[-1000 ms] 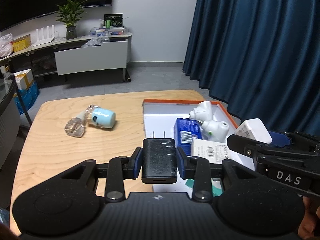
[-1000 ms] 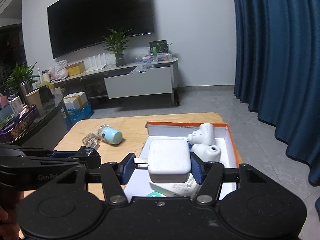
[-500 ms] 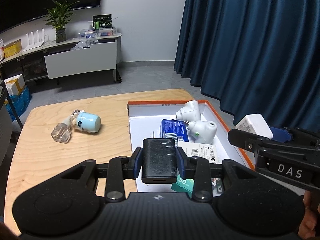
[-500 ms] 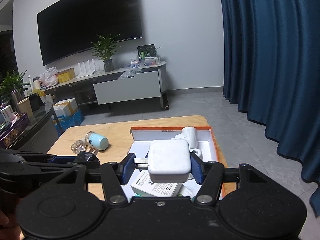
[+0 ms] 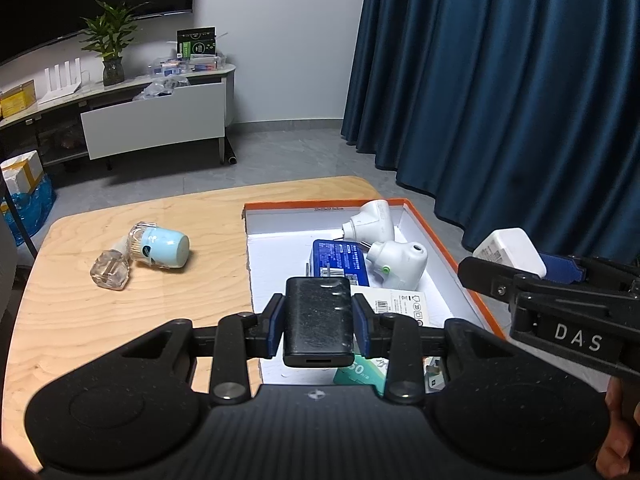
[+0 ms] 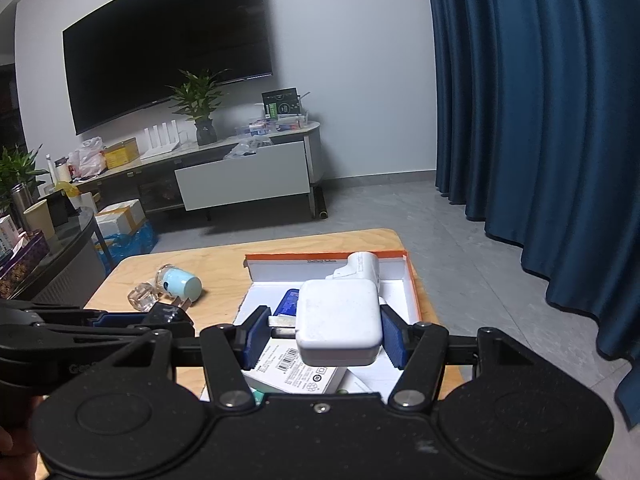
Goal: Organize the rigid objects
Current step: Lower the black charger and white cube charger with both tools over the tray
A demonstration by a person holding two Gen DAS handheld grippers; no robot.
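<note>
Your left gripper (image 5: pixel 318 322) has its jaws clamped on a black rectangular plastic charger (image 5: pixel 319 320), prongs pointing away from you, held above the near left part of the orange-rimmed white cardboard box (image 5: pixel 432 236) that sits toward the table's right edge. Your right gripper (image 6: pixel 324 334) has its jaws closed on a white square plastic power adapter (image 6: pixel 339 322), one blue pad against its right side and the other on the metal plug at its left; that adapter hangs over the box's near right part.

Judging by what already lies in the box, you are well into the job. Inside are two white rounded plug-in devices (image 5: pixel 394 258) toward the far right corner, a blue rectangular carton (image 5: pixel 340 260) beside them, a white labelled carton (image 5: pixel 400 306) nearer you, and a teal card (image 5: pixel 360 372) at the near end, partly hidden behind the gripper.

What looks left: setting down both chargers you are holding, neither of which rests in the box yet, and then the two things lying out on the light wooden table (image 5: pixel 120 320) toward its far left corner: a pale blue cylindrical capped container (image 5: pixel 162 246) on its side and a clear faceted plastic bottle (image 5: pixel 109 273) touching it. Free floor in the box shows mainly along its left side.
</note>
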